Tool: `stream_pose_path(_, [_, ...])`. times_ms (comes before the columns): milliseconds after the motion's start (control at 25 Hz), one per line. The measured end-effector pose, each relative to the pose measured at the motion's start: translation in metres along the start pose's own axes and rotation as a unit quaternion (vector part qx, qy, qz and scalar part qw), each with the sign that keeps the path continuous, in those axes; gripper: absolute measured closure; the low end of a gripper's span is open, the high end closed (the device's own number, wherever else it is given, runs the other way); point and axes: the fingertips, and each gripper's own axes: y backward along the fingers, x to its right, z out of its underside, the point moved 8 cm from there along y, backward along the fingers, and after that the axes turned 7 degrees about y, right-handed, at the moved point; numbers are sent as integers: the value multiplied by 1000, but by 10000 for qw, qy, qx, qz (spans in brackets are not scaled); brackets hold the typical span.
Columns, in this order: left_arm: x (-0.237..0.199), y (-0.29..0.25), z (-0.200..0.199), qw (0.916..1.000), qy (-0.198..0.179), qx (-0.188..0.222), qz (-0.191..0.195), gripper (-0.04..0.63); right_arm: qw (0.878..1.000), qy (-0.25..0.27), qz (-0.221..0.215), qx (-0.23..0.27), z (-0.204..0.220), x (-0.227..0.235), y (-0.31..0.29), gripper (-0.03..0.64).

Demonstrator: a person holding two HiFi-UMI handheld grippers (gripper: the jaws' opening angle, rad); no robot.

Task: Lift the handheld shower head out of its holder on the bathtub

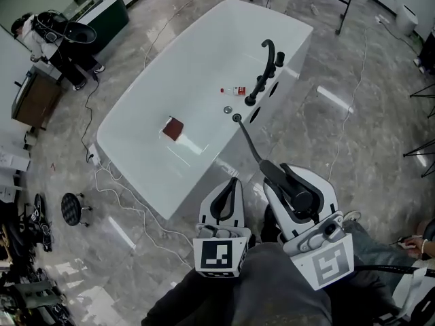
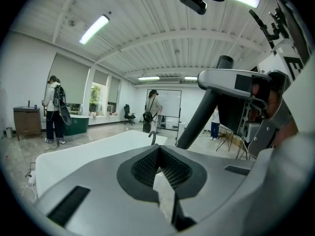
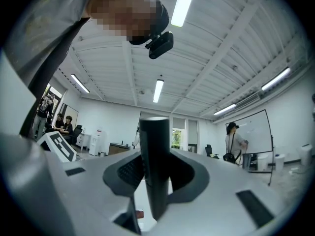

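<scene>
The right gripper (image 1: 291, 182) is clamping the black shower head (image 3: 155, 166) between wide-set jaws, well apart from its holder (image 1: 236, 117) on the bathtub (image 1: 129, 165), with the hose (image 1: 249, 142) trailing to the rim. The left gripper (image 1: 230, 192) is hanging closed and empty. The lift-out appears done.

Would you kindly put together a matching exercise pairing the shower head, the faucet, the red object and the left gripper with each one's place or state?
Things:
1. shower head
2. faucet
3. red object
4. left gripper

Places or states:
A. lying inside the bathtub
B. fingers together, nothing between them
C. clamped in the right gripper
D. upright on the bathtub rim

Pairs: 1-C, 2-D, 3-A, 4-B.
</scene>
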Motion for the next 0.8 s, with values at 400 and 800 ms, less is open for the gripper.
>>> stream_pose_path(400, [-18, 10, -6, 9994, -163, 289, -63, 592, 9993, -377, -1, -60, 28, -8, -28, 495])
stream_pose_path(800, [-16, -6, -14, 9997, 56, 210, -61, 592, 9970, -512, -361, -454, 30, 9, -54, 495])
